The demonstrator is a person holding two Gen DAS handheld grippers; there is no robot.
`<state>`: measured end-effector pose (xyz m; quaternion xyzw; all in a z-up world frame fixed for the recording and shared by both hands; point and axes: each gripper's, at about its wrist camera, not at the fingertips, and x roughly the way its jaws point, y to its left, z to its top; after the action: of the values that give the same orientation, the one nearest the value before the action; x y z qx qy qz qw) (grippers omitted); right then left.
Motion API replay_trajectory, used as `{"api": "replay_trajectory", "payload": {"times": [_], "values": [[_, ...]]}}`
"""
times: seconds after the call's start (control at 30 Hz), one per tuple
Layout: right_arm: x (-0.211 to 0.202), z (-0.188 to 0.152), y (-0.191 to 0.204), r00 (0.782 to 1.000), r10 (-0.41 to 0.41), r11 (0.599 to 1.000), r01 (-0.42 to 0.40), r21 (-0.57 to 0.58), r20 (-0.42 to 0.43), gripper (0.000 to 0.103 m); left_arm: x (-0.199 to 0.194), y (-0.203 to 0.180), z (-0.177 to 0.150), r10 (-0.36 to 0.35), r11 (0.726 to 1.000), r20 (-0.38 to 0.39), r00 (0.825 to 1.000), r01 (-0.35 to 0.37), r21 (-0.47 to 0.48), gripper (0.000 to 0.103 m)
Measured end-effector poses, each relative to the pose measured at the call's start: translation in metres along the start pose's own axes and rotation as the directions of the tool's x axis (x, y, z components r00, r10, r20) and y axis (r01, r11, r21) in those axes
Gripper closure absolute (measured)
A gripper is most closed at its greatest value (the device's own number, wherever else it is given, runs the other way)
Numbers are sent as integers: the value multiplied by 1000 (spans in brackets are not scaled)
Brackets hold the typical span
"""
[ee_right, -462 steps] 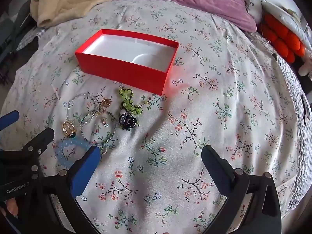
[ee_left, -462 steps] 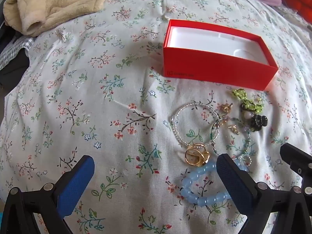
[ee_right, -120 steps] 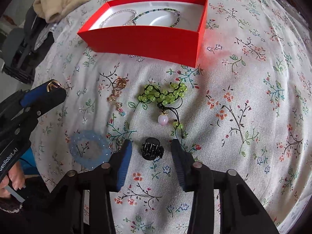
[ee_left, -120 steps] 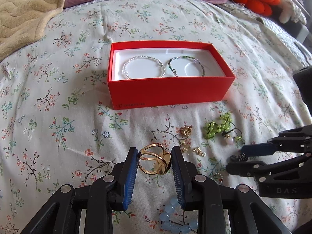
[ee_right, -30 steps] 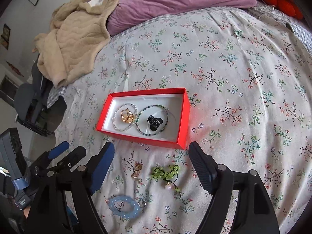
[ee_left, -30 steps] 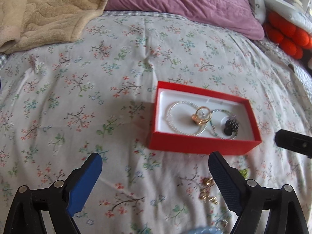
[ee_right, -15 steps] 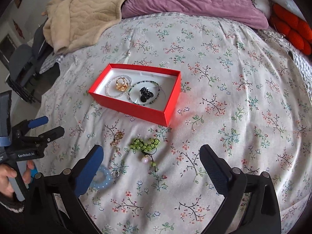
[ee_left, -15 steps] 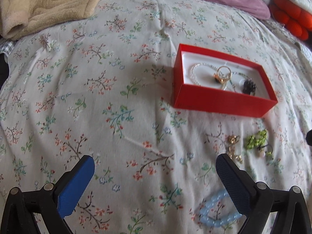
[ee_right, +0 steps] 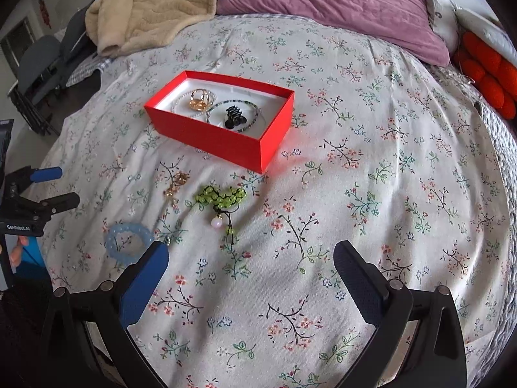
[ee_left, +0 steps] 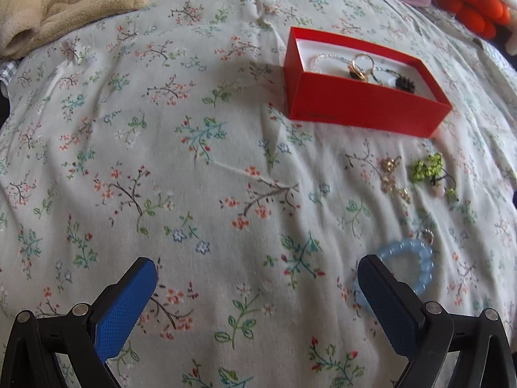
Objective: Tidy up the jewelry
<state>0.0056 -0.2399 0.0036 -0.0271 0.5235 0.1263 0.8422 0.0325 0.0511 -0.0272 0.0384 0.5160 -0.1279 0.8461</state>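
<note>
Both grippers have just spread wide with nothing between them: the left gripper and the right gripper hang over the floral bedspread. At ten o'clock of the right gripper lies the blue bead bracelet, at eleven the green bead charm, farther on the red box holding the gold ring and black clip.

From where I sit both feeds are bright with soft daylight that seems to come from the far right, since the red box throws a dim shadow to its left in the left wrist view and a reddish glow spills onto the floral bedspread at its right corner. The fisheye bends the bed into a dome and darkens the right wrist view's corners (black vignette). The left wrist view is slightly smeared, the right wrist one crisper
</note>
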Motion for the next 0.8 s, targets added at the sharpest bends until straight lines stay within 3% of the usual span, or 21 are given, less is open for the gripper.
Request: {"api": "replay_trajectory", "payload": {"times": [0.4,0.57,0.8], "values": [[23,-27,16,996,-27,995,19,-99,-80,0,7,-32,-20,-74,988,-21,997,76,133,1],[34,-33,21,992,-30,993,16,-115,-121,0,14,-55,-28,-128,969,-44,991,134,206,1],[39,-31,15,991,-35,996,24,-86,-128,0,26,-83,-33,-144,936,-53,988,153,316,1]]}}
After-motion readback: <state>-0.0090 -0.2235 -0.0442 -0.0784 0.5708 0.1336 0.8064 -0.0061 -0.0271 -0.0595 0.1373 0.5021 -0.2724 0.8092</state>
